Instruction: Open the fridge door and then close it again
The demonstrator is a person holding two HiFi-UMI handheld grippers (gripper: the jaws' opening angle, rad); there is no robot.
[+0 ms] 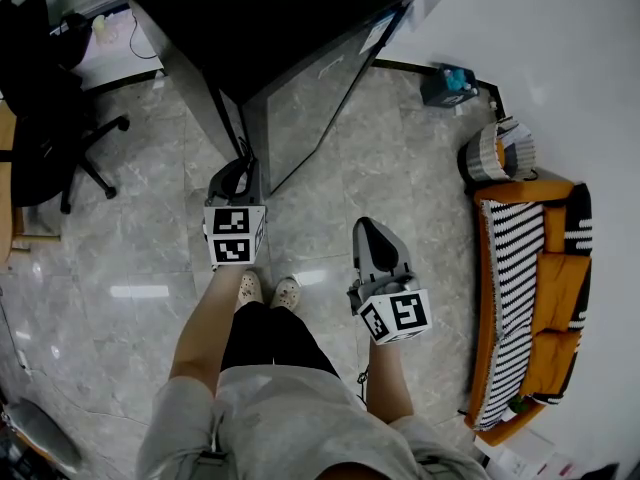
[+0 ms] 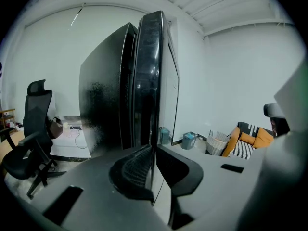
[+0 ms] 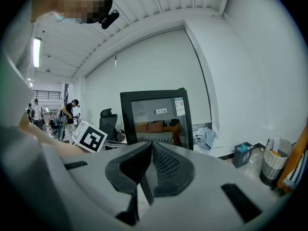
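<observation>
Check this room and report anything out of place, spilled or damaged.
The fridge door stands ajar, swung out from the black fridge, its edge clamped in the left gripper. Nothing looks spilled or damaged.

L claw (image 2: 154,149) clamped on edge of black fridge door (image 2: 147,81).

Fridge door (image 1: 310,98): front glossy and mirror-like, set in a dark smooth frame.
Fridge body (image 1: 250,18): black, smooth, with a sheen and faint speckle on the side panel.
Floor (image 1: 140,228): grey stone-look tile, polished, lamp glare on it.
Left claw (image 2: 154,150) and right claw (image 3: 150,148): matt grey plastic shells. Pads (image 2: 134,167) are black with a fine ribbed mesh texture.
Sofa (image 1: 560,288): orange cloth, with a black-and-white striped cover.
Basket (image 1: 488,154): woven, banded light and dark.
</observation>
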